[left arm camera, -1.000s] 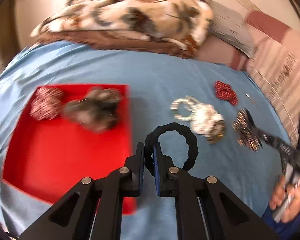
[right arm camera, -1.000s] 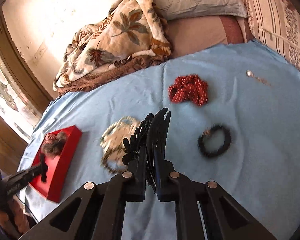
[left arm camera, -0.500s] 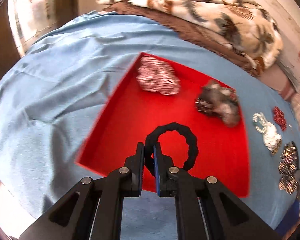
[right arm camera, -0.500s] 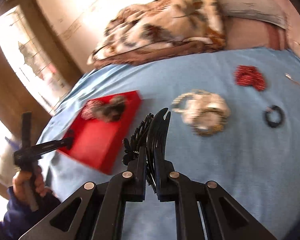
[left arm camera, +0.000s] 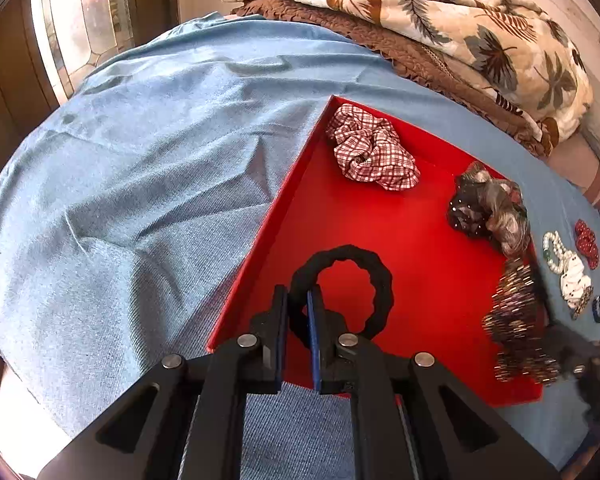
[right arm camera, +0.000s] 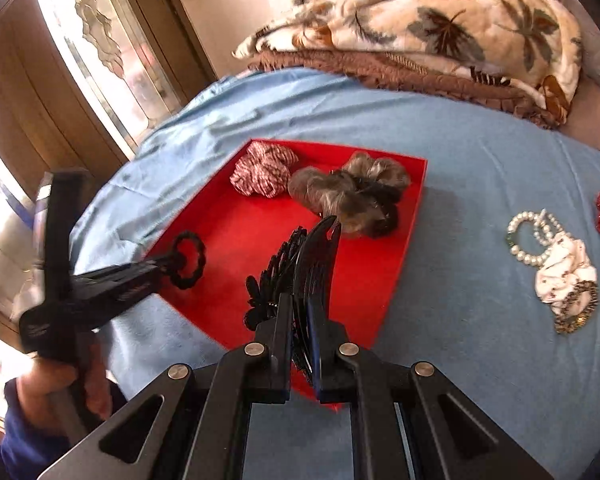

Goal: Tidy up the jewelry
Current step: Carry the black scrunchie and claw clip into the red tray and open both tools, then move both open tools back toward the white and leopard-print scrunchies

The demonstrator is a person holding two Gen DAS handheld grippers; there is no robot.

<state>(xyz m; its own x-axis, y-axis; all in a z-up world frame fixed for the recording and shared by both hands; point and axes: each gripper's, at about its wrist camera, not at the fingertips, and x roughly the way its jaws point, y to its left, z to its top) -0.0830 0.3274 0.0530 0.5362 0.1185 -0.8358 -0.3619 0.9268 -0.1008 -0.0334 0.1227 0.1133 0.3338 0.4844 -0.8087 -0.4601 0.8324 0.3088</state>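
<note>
Black hair tie point(left arm camera: 342, 280) between left tongs point(left arm camera: 298, 300)

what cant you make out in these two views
- Left wrist view: the beaded hair clip is motion-blurred, and the right gripper holding it is cut off by the edge.
- Left wrist view: the small dark ring is too small to identify.
- Right wrist view: the grey scrunchie is blurred.

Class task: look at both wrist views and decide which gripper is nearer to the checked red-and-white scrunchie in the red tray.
Left, narrowly. The left gripper, holding a black hair tie, hangs over the tray's near-left part. The right gripper, gripping a black hair claw, sits at the near-right edge, farther from the scrunchie.
</note>
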